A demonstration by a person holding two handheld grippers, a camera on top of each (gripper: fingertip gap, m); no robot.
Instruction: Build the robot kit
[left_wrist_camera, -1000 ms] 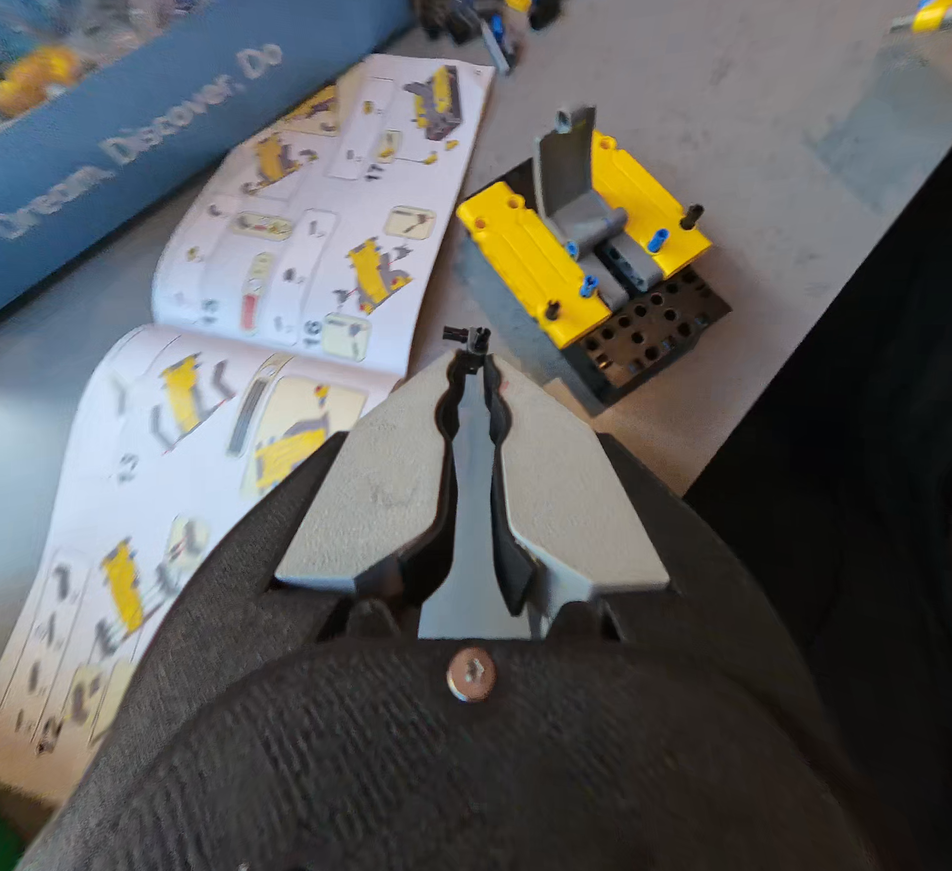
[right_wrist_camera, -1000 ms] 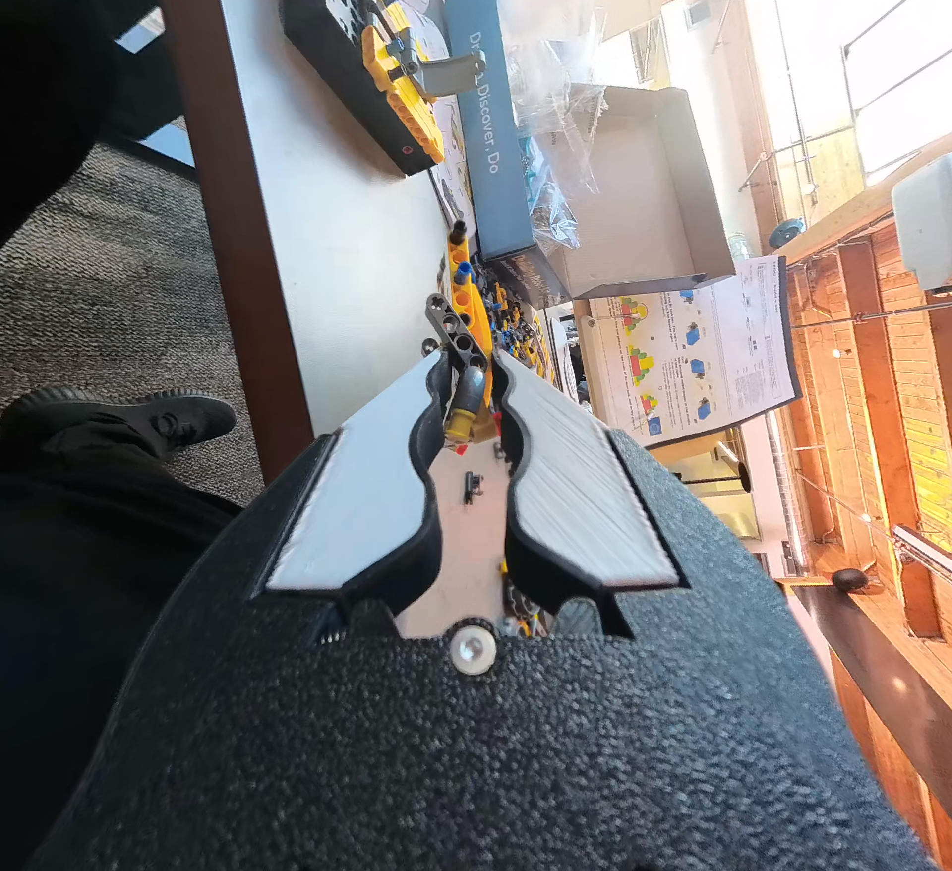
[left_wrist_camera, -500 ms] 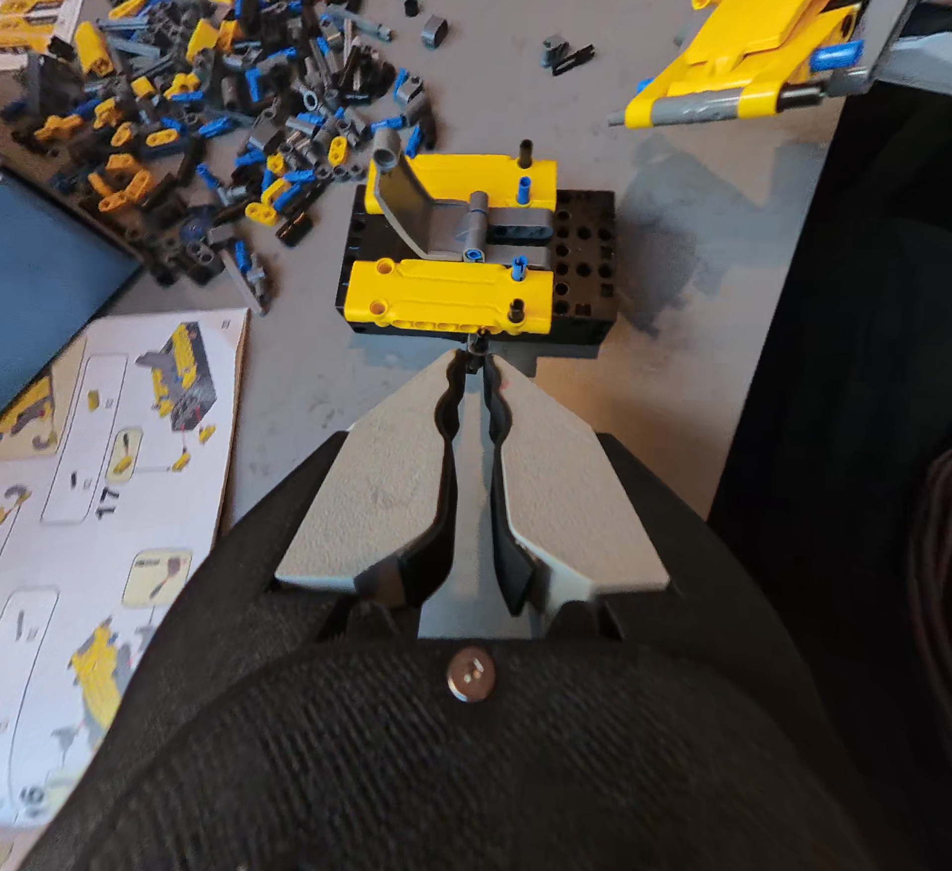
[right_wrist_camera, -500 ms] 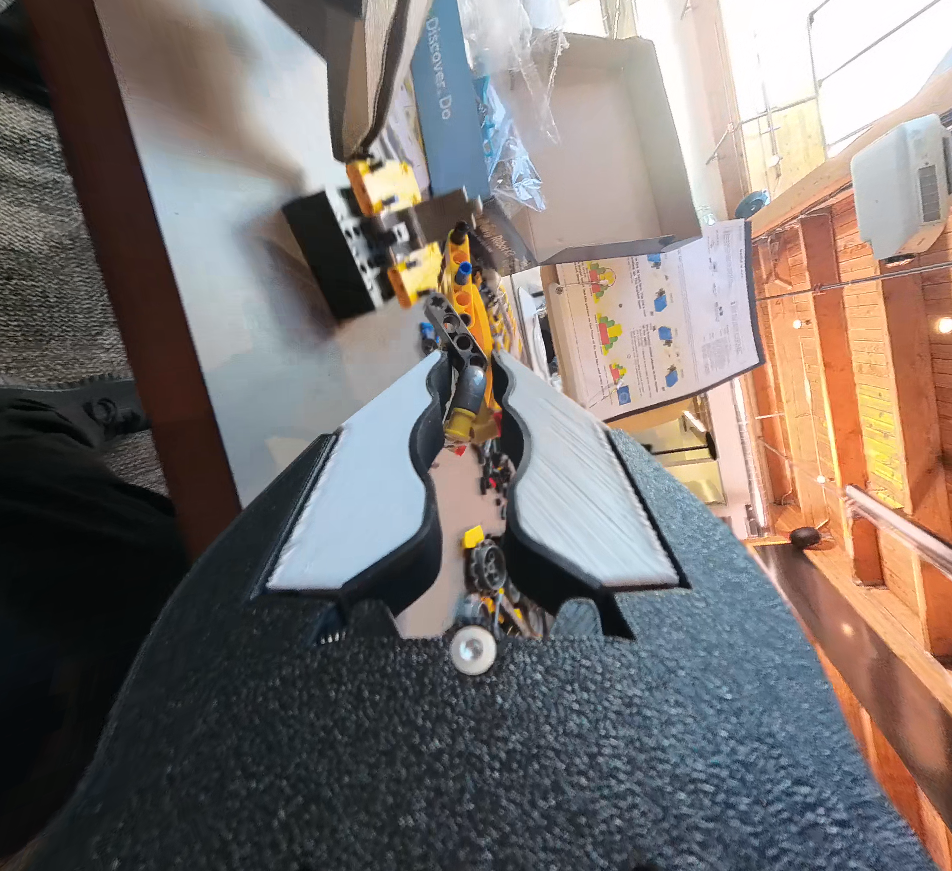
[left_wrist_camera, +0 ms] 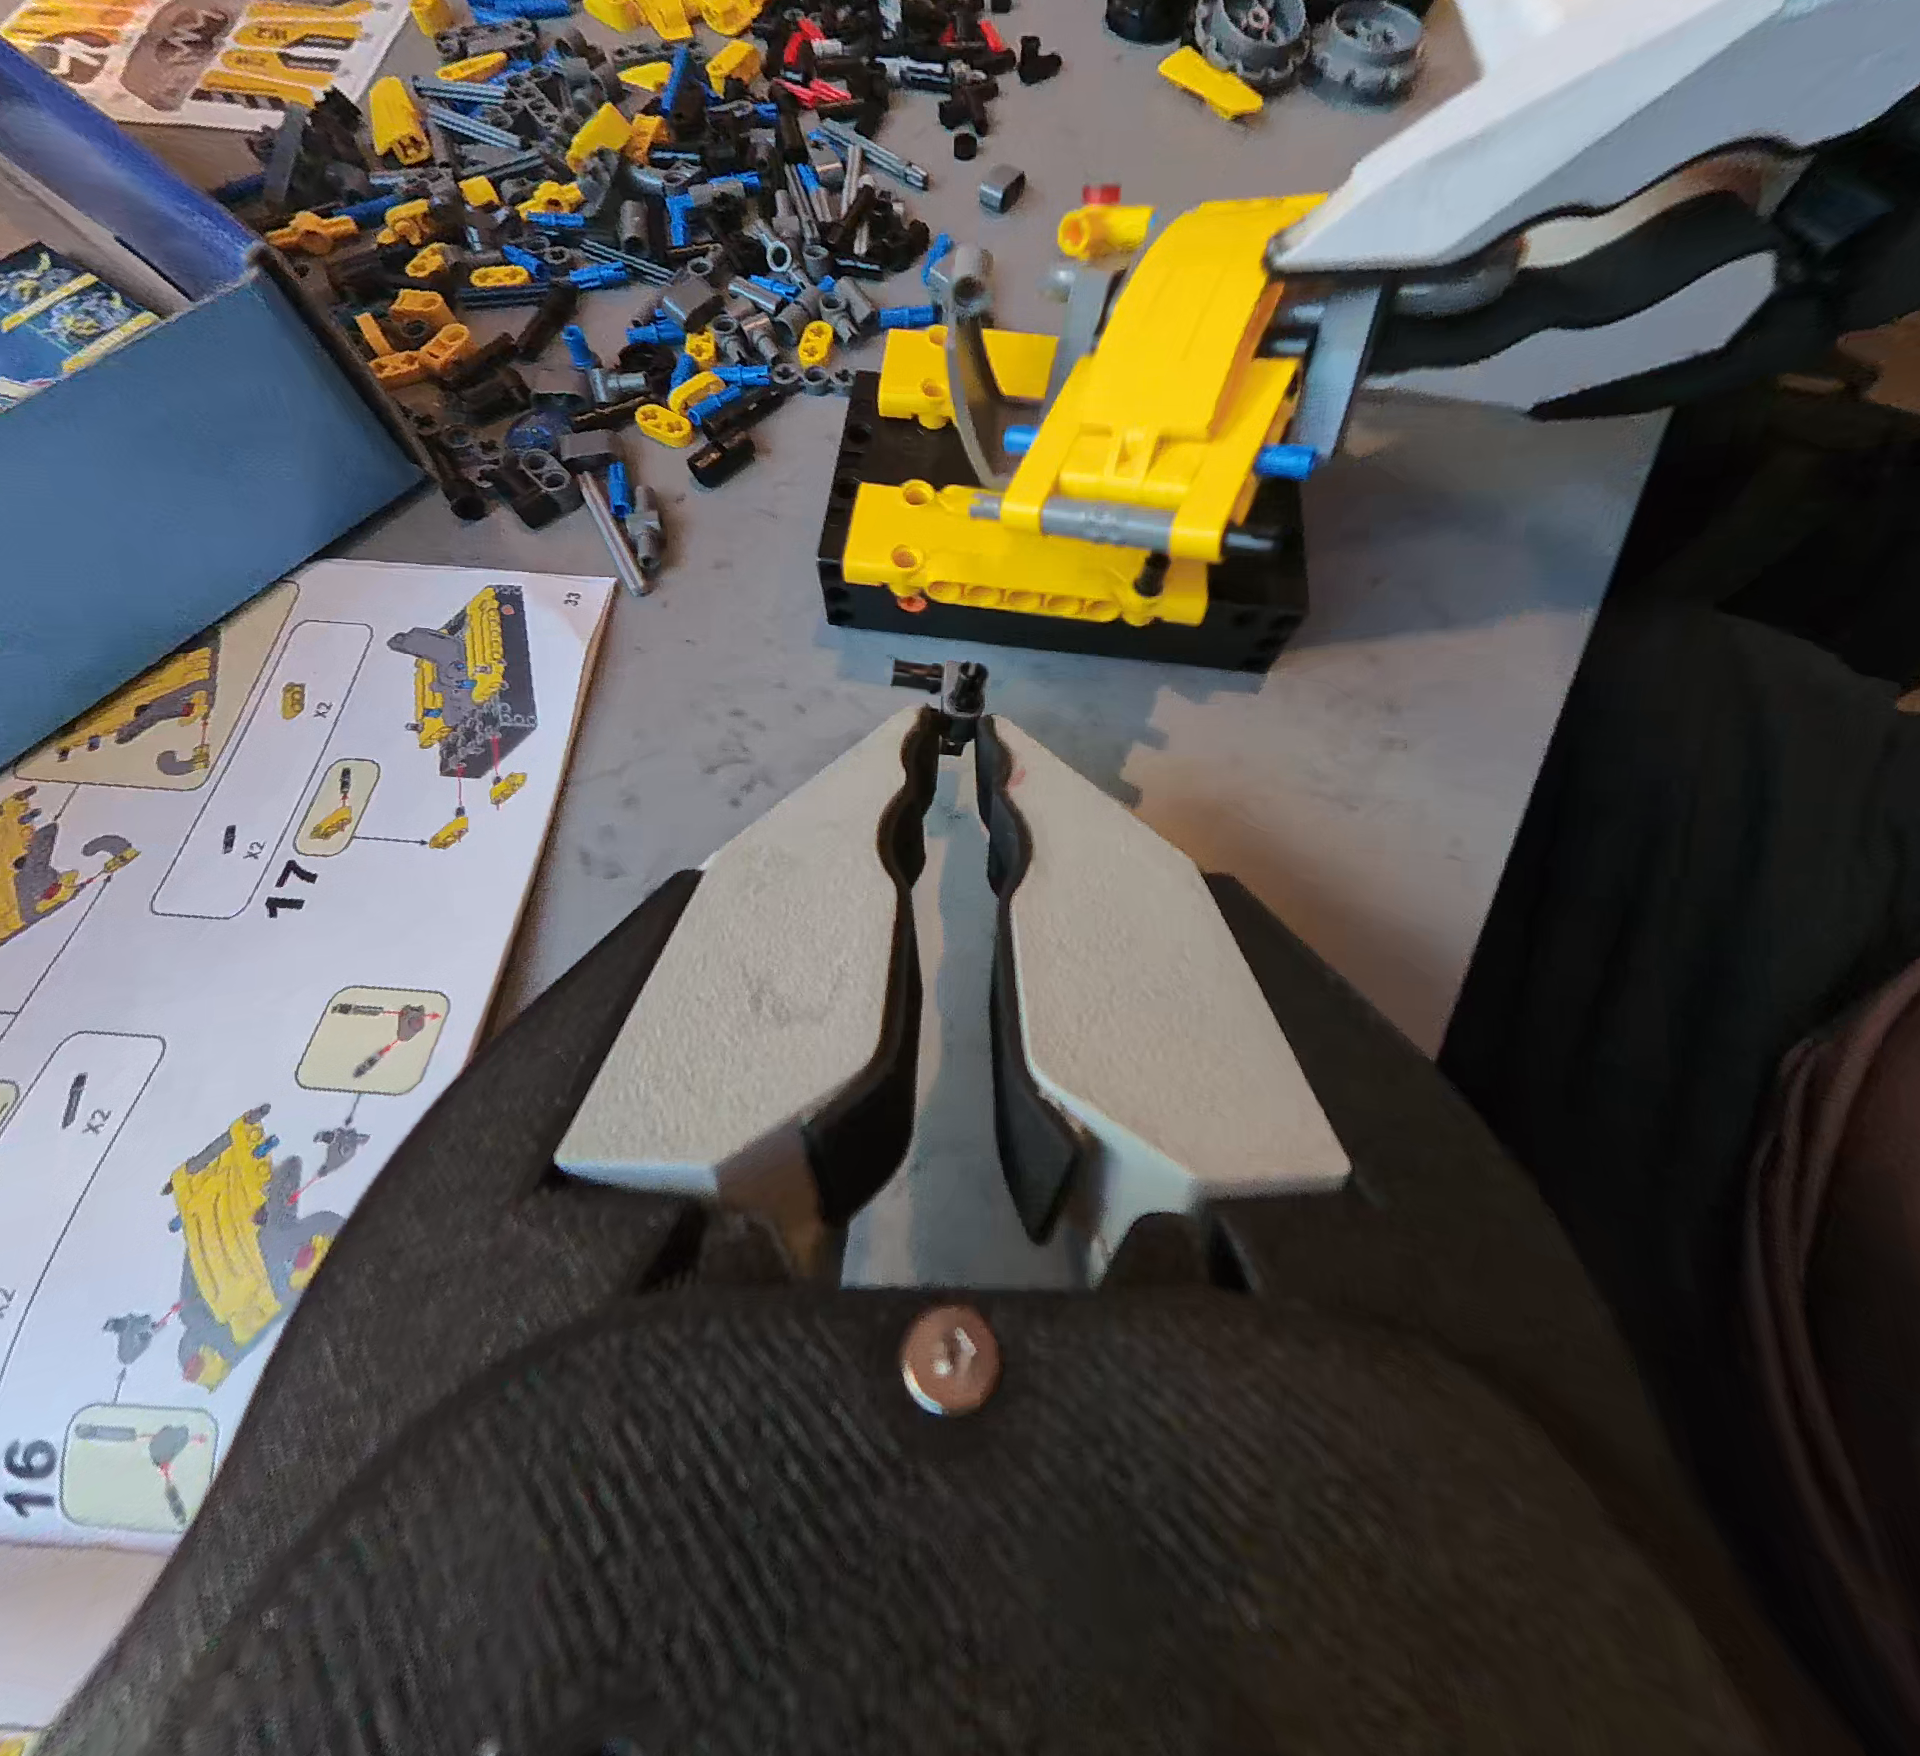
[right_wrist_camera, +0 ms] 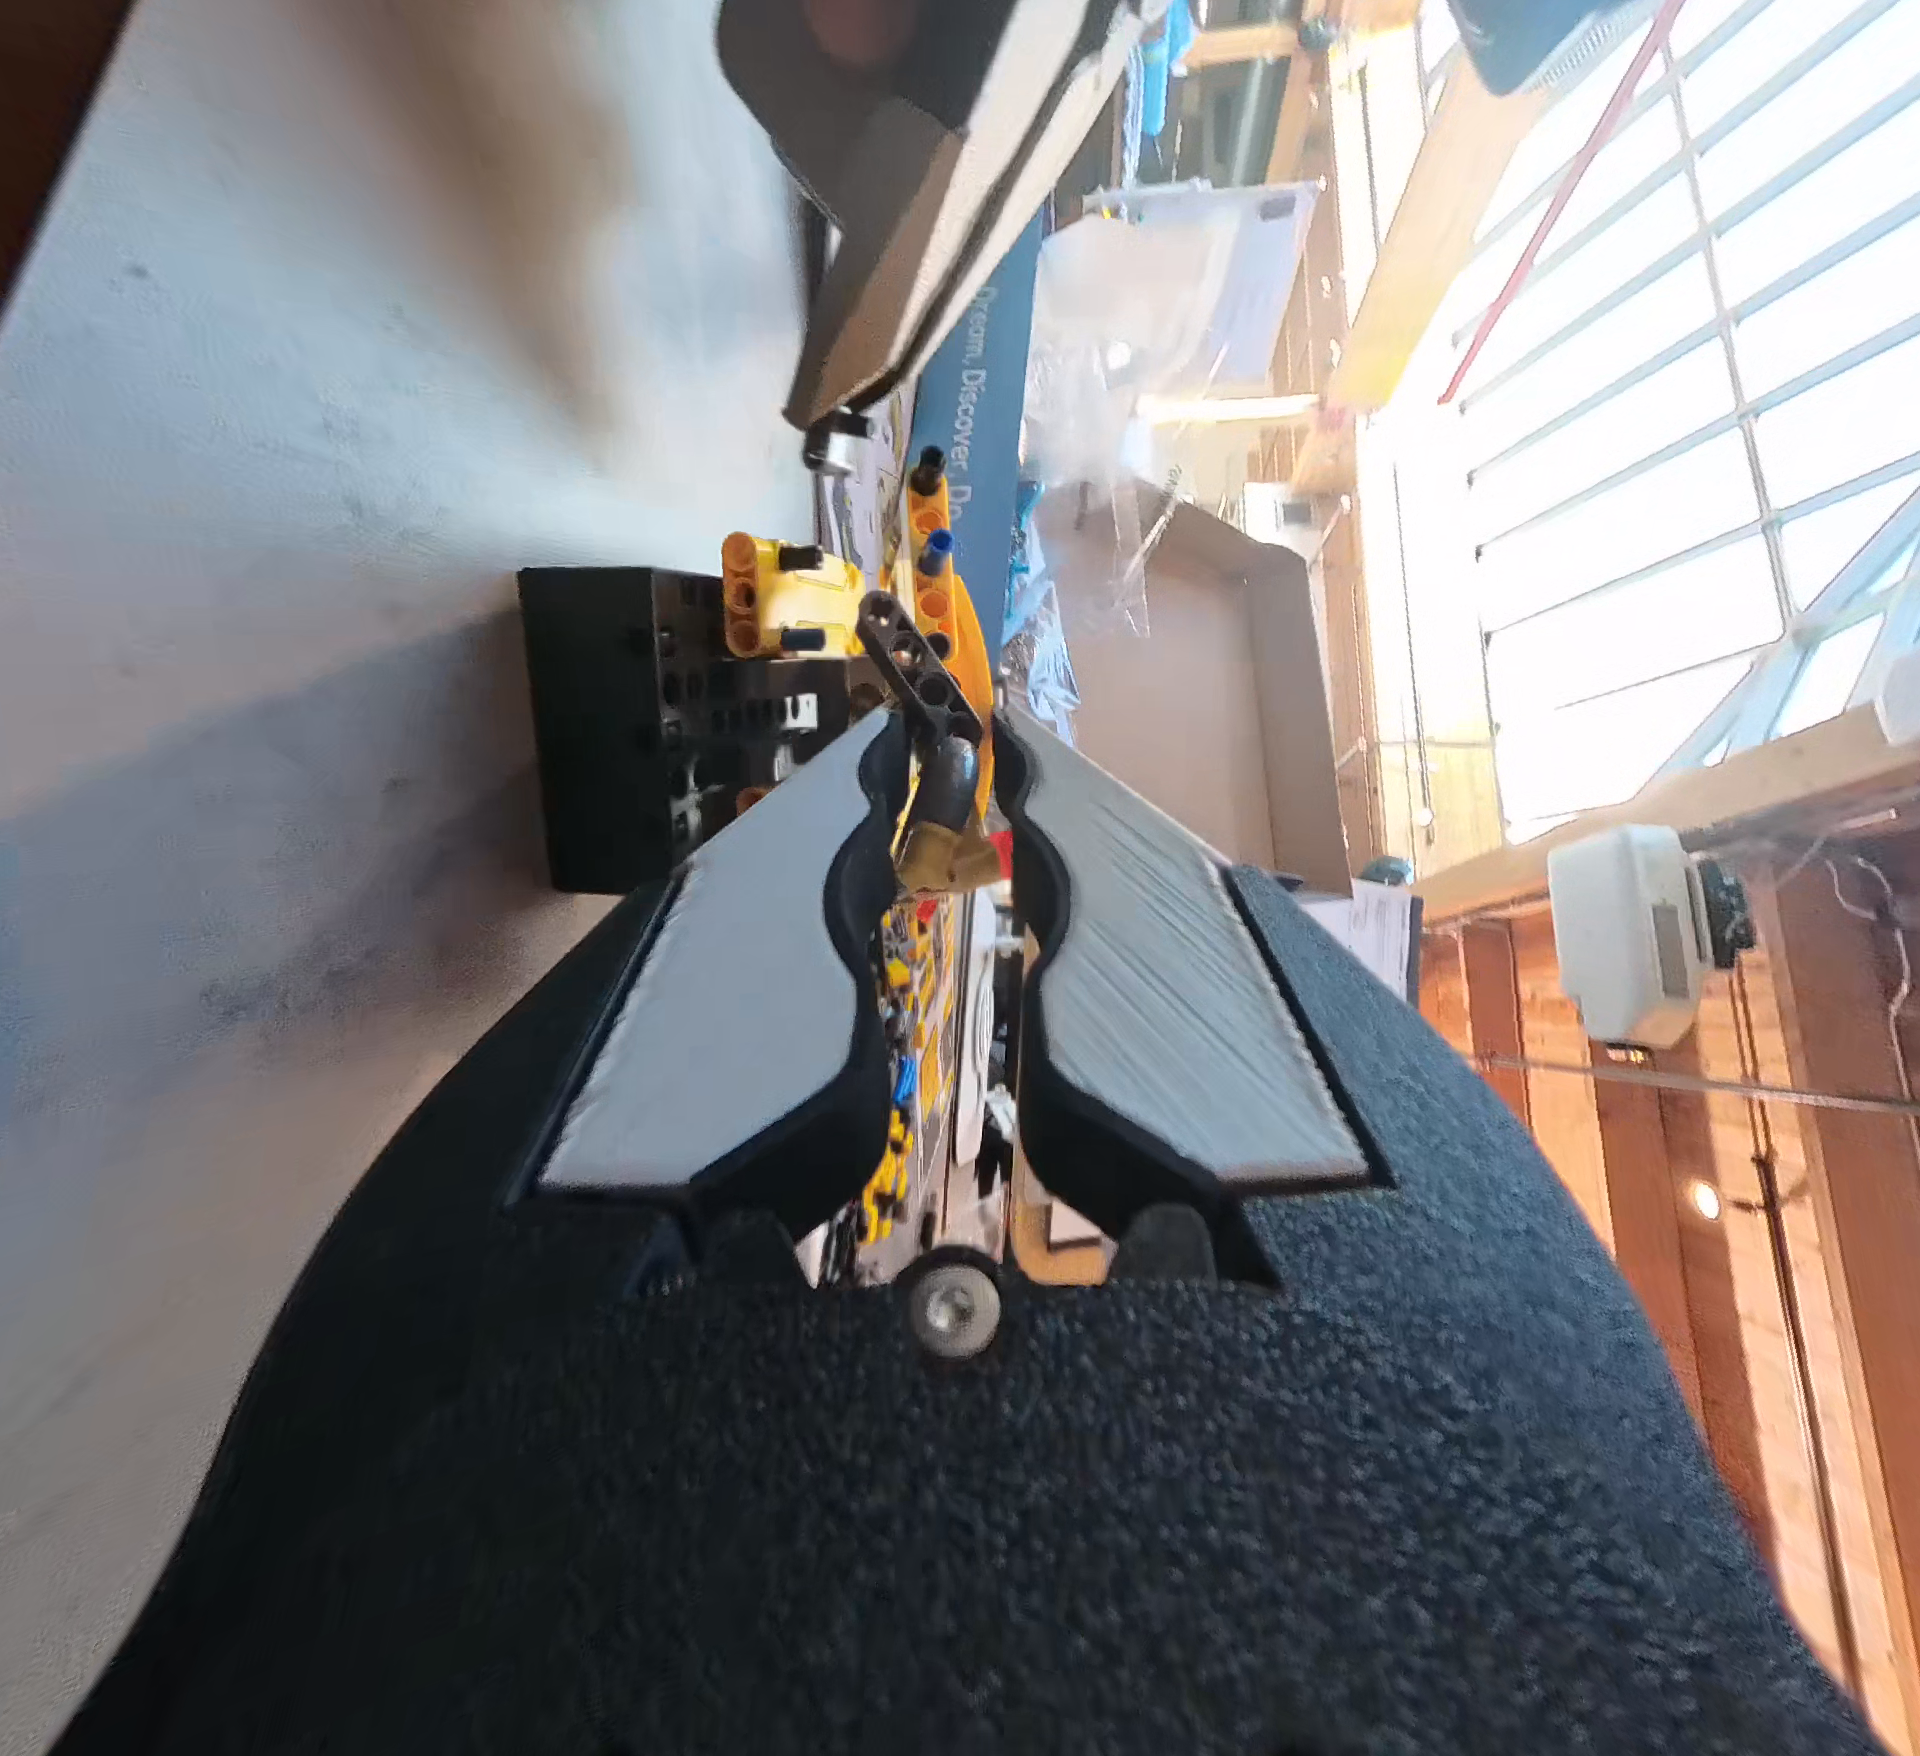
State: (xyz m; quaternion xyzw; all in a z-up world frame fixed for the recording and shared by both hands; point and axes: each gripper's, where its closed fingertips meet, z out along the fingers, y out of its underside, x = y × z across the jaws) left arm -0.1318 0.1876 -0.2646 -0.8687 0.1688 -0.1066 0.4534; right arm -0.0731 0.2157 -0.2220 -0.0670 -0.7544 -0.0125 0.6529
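My left gripper [left_wrist_camera: 951,719] is shut on a small black pin connector [left_wrist_camera: 951,683] and holds it just in front of a black block base with yellow beams [left_wrist_camera: 1039,553] on the grey table. My right gripper [right_wrist_camera: 945,730] is shut on a yellow panel assembly [right_wrist_camera: 940,854] with a black holed beam [right_wrist_camera: 914,657]. In the left wrist view this right gripper [left_wrist_camera: 1320,293] comes in from the upper right and holds the yellow assembly [left_wrist_camera: 1174,356] tilted over the base. The base [right_wrist_camera: 634,719] and the left gripper [right_wrist_camera: 831,418] also show in the right wrist view.
A pile of loose black, yellow, blue and grey parts [left_wrist_camera: 675,200] lies behind the base, with grey wheels [left_wrist_camera: 1257,13] farther back. An open instruction booklet [left_wrist_camera: 260,927] and a blue box [left_wrist_camera: 156,459] are at the left. The table edge [left_wrist_camera: 1507,875] runs close on the right. The grippers' ends are close to 9 centimeters from one another.
My left gripper swung from over the booklet to face the base, still holding the pin. My right gripper brought the yellow assembly in from the table's right side to above the base.
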